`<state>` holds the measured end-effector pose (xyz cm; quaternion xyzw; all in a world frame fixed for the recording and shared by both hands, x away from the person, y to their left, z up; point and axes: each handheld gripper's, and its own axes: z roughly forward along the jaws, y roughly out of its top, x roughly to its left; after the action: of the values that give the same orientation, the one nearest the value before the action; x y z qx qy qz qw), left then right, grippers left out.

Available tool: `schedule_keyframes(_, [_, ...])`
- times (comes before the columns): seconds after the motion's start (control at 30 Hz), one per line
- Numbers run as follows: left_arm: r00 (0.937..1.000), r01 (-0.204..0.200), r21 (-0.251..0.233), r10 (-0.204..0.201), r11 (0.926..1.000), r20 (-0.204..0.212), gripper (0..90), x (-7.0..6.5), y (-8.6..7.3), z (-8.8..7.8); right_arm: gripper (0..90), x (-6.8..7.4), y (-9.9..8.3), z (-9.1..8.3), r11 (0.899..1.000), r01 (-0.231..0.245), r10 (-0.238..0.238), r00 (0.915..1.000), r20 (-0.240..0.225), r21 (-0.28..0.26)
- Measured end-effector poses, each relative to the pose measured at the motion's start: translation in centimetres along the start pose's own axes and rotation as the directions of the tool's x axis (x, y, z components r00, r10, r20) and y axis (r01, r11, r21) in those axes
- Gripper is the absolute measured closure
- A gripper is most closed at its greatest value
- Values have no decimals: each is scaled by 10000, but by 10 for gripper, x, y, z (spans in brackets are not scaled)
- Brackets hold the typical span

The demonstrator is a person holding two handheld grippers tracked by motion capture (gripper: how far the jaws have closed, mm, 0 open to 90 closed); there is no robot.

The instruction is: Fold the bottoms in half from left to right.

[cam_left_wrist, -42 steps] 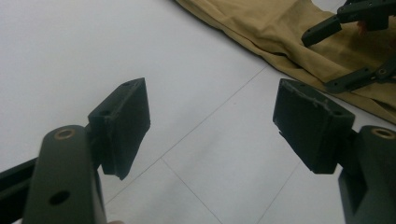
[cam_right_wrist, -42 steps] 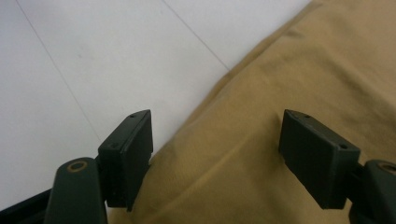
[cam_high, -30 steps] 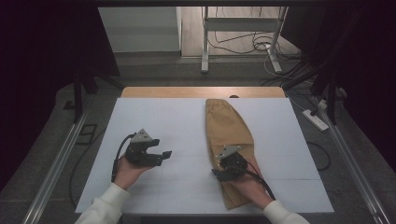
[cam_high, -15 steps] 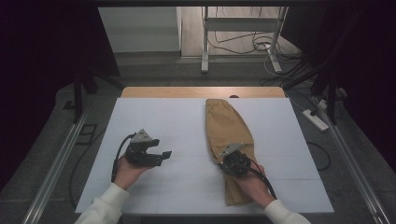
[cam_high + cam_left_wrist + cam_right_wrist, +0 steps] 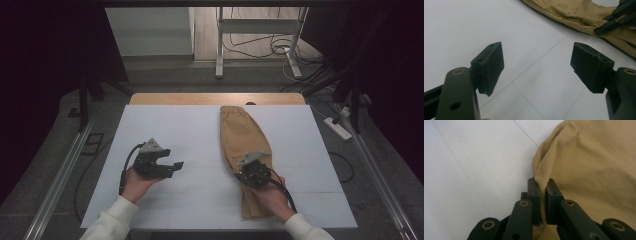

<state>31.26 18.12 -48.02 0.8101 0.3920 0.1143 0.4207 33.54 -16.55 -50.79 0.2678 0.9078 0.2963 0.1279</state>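
On the white table [image 5: 200, 130], right gripper [image 5: 543, 195] jaws just closing, pinching the tan garment's [image 5: 242, 135] edge, left gripper [image 5: 536, 70] hovering beside it, jaws spread, holding nothing.

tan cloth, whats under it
The tan cloth lies flat on the white table; bare tabletop shows all around it. The right gripper pinches its edge. Anything beneath the fabric is covered.

I hold two grippers, left gripper [image 5: 172, 165] and right gripper [image 5: 543, 192], over one tan cloth [image 5: 245, 137] on one white table [image 5: 165, 125].
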Motion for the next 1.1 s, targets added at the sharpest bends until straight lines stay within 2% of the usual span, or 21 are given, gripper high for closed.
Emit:
schedule_keyframes(0.5, [10000,73,-26,-73,10000,39,263,1,1,1,846,6,6,1,9981,-145,116,9987,-498,-595])
schedule_keyframes(0.77, [9999,107,-30,-107,9999,58,263,2,1,1,846,14,13,4,9967,15,-72,9975,-702,-807])
schedule_keyframes(1.0, [10000,68,-129,-68,9999,27,264,3,0,-1,846,34,25,18,9965,497,-573,9915,-1168,-675])
schedule_keyframes(1.1, [9999,106,-120,-106,9999,23,264,4,0,-1,845,37,26,20,9962,593,-670,9899,-1247,-645])
